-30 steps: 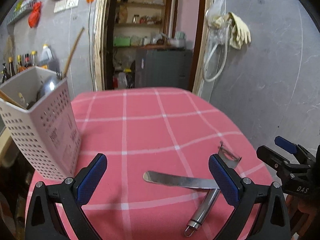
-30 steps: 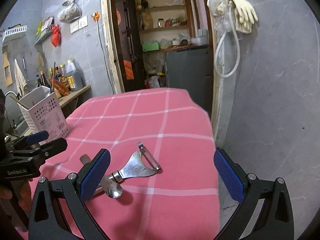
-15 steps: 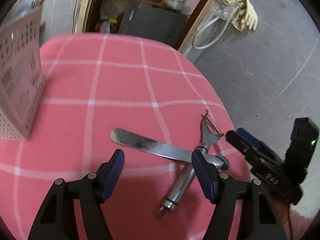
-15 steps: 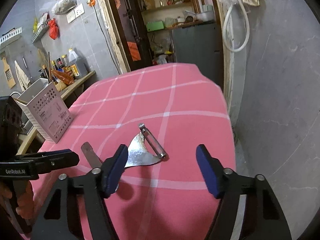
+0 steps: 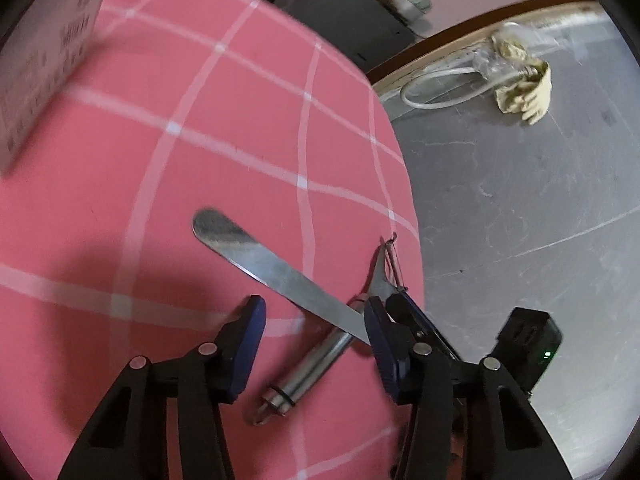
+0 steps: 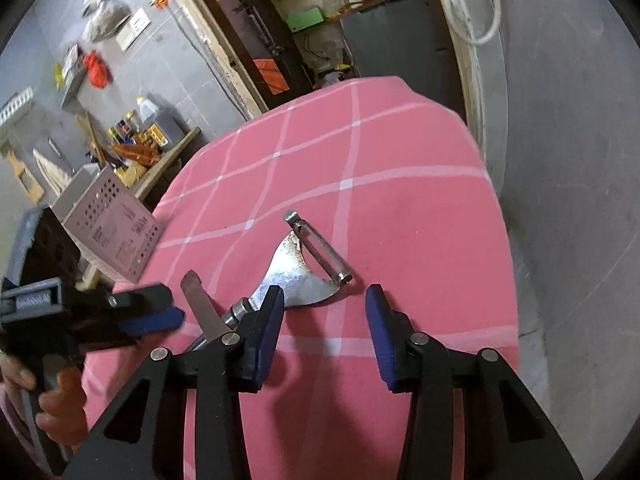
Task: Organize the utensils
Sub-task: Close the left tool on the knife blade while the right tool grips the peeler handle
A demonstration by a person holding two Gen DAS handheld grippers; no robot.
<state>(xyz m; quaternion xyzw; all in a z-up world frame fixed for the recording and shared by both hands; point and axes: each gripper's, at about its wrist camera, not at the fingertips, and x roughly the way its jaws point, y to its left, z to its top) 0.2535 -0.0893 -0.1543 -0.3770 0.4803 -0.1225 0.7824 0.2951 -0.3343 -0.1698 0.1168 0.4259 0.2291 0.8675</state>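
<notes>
A flat steel utensil handle [image 5: 272,268] lies crossed over a steel peeler [image 5: 316,360] on the pink checked tablecloth [image 5: 180,140]. My left gripper [image 5: 316,344] is open, its jaws low on either side of the crossing point. My right gripper [image 6: 324,320] is open just short of the peeler's blade head [image 6: 304,268]; it shows beside the peeler in the left wrist view [image 5: 404,312]. The left gripper also shows in the right wrist view [image 6: 148,316], by the flat handle [image 6: 200,304]. A perforated white utensil holder [image 6: 112,228] stands at the table's left.
The table's right edge [image 5: 408,200] drops to a grey floor close behind the peeler. A counter with bottles [image 6: 140,136] stands beyond the holder. A doorway with shelves [image 6: 328,20] is at the back. A hose and gloves [image 5: 516,84] hang on the wall.
Both grippers have dropped and moved in on the two utensils, and both jaws have narrowed. The holder has slid out to the left edge of the left wrist view.
</notes>
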